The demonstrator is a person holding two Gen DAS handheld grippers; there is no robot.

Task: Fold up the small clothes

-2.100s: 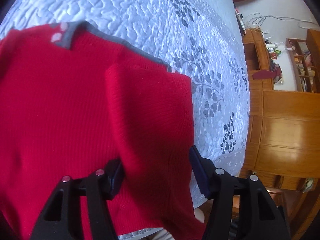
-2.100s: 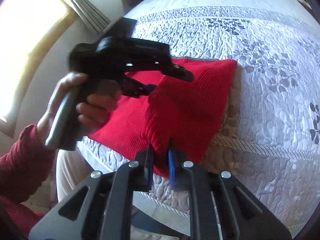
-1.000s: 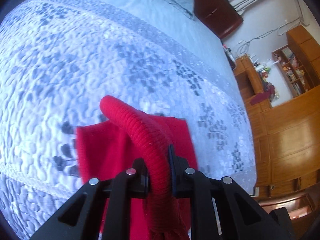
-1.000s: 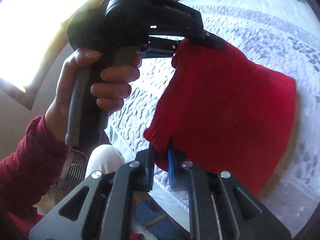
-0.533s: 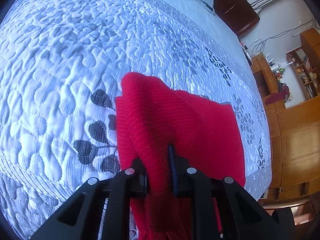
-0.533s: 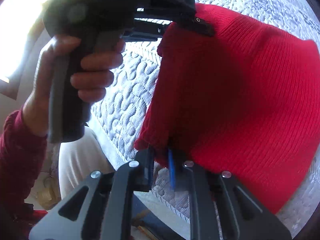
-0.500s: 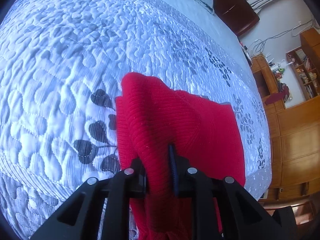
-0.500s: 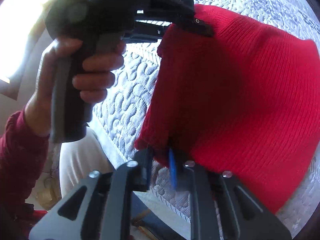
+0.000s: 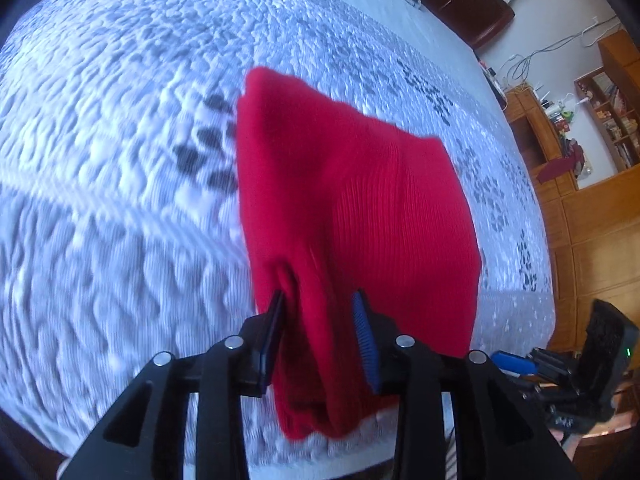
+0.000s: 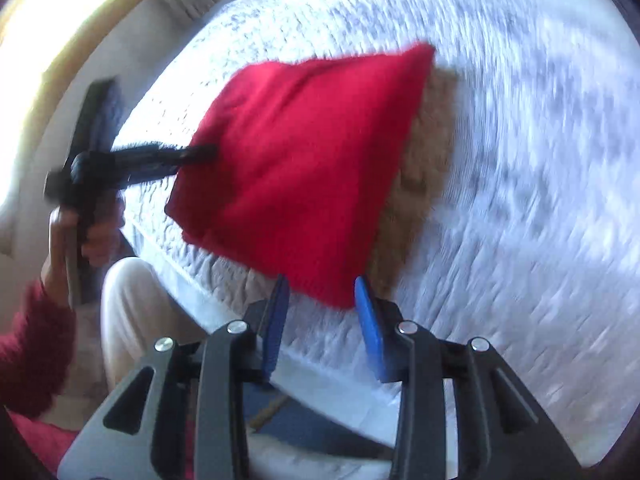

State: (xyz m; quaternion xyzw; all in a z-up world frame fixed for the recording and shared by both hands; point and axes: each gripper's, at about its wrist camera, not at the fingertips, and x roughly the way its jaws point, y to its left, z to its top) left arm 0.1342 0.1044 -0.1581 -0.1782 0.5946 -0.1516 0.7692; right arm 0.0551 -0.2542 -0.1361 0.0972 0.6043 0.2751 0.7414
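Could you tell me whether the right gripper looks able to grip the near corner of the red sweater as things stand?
Probably yes. The right gripper is open, and the near corner of the red sweater lies right at its fingertips on the bedspread, with nothing between them.

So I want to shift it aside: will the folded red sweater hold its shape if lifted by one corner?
Probably not. The red sweater is soft knit, sagging between the left gripper fingers. Its stacked layers would likely slide apart. It looks light, resting flat on the quilt.
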